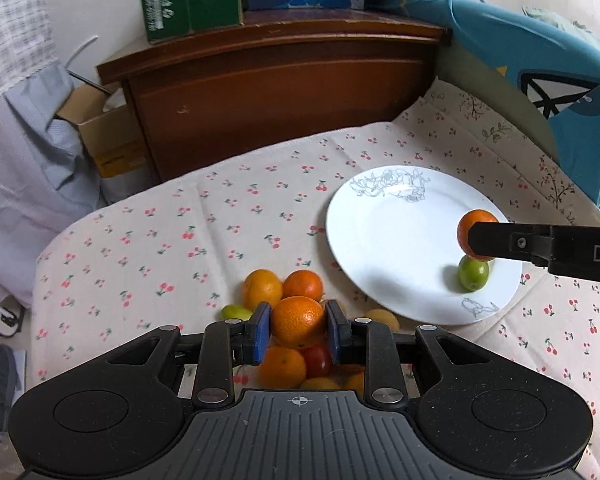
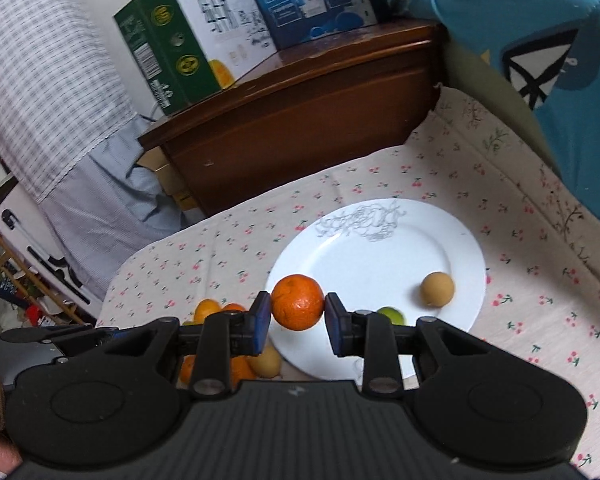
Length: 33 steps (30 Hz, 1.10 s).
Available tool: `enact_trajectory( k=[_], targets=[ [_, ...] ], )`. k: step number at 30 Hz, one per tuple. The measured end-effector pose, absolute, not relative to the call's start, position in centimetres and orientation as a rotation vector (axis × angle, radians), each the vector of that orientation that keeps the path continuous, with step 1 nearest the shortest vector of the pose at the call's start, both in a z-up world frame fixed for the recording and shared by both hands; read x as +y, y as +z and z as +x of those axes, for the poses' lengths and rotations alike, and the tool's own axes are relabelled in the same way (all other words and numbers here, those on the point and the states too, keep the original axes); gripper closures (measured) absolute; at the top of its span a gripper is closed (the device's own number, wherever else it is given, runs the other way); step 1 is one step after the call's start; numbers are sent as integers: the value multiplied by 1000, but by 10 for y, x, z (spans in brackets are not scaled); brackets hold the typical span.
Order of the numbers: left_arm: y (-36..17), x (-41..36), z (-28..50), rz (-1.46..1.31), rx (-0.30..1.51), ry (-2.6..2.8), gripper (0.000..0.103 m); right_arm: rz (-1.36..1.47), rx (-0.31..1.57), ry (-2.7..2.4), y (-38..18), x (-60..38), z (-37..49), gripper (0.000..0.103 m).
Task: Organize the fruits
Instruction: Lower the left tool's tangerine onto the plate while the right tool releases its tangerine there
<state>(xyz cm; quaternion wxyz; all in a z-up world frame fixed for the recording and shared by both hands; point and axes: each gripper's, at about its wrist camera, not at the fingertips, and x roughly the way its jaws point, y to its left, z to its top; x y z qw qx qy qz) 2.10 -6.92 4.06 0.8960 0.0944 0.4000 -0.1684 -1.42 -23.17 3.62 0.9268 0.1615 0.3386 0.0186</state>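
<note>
Both tools grip oranges: left tool [image 1: 298, 326] holds one [image 1: 298, 322] above the pile [image 1: 284, 288]; right tool [image 2: 297, 312] holds another [image 2: 297, 307] over the plate [image 2: 380, 264]. Only two fruits sit there; most wait.

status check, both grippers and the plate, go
Left gripper shut on an orange above the fruit pile. Right gripper shut on an orange at the white plate. Green fruit and tan fruit on plate. Nothing blocking.
</note>
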Motion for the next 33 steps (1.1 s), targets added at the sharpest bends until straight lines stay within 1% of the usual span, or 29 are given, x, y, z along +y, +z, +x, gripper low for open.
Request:
enact_trajectory(
  k=[9,13,23,27,28,29,30,32,33],
  targets=[
    [27,-98,52,223,909,-402,77,418,728,-41,26,-258,4,74],
    [21,-108,62,233,929,-408,77,413,751,-62,18,-262,12,74],
    [12,-128,79,236,944,-437,76,433,771,-121,6,-274,27,74],
    [13,-132,81,240,932,-439,74,451,767,-125,5,-277,29,72],
    [13,-133,81,239,931,-440,72,452,762,-128,6,-277,29,71],
    [14,-133,81,238,931,-440,67,452,758,-129,7,-278,29,71],
    [15,-133,81,237,926,-440,65,453,756,-129,7,-278,29,71],
    [18,-133,79,246,912,-434,49,452,749,-132,9,-279,29,71],
    [20,-134,78,251,903,-427,46,452,745,-134,10,-279,28,71]
  ],
)
